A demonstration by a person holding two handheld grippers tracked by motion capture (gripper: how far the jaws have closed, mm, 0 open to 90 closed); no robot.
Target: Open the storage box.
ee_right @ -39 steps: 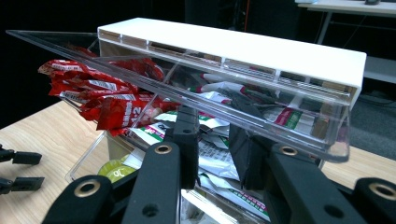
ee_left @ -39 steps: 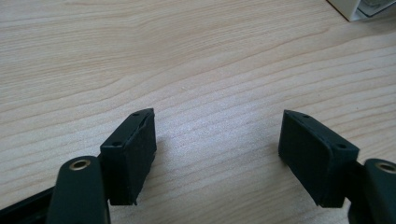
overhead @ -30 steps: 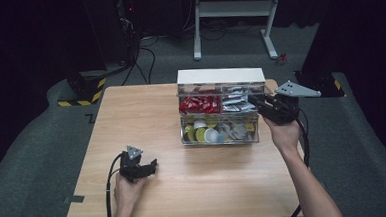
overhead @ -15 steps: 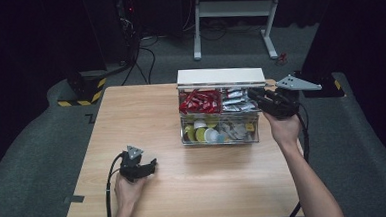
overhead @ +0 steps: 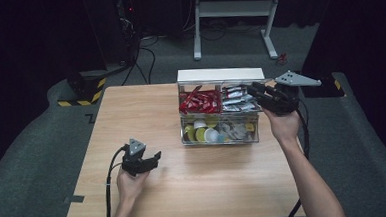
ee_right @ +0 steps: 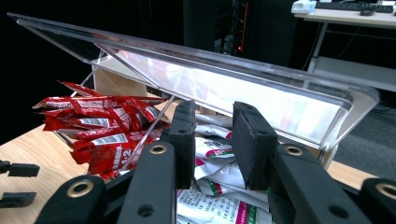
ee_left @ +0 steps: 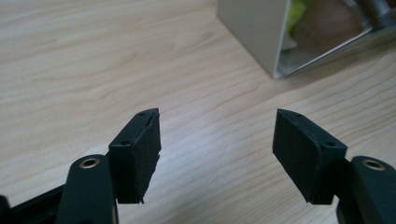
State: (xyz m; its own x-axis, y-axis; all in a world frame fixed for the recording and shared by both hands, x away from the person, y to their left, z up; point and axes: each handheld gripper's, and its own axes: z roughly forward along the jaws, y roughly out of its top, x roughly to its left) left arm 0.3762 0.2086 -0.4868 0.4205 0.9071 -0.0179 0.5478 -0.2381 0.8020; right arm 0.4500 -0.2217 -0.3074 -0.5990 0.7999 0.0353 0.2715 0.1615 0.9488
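A clear plastic organiser box (overhead: 220, 141) stands on the wooden table (overhead: 131, 106) with its lid (overhead: 219, 75) raised at the back. It holds red sachets (overhead: 199, 102), white sachets (overhead: 236, 100) and round capsules (overhead: 205, 134) in front. My right gripper (overhead: 254, 91) reaches in over the box's right rear corner. In the right gripper view its jaws (ee_right: 214, 121) stand nearly together under the tilted lid (ee_right: 233, 79), above the white sachets (ee_right: 219, 200), with nothing between them. My left gripper (overhead: 156, 158) is near the table's front left, open; its jaws (ee_left: 217, 140) have just been closing over bare wood, with nothing between them.
The box's near corner (ee_left: 252, 32) lies ahead and to the right in the left gripper view. Red sachets (ee_right: 98, 121) fill the compartment left of the right jaws. Behind the table are a white desk frame (overhead: 236, 16) and floor cables (overhead: 143, 56).
My left gripper has risen slightly off the table. The right gripper has shifted only a little at the box's rear corner; the lid stays raised.
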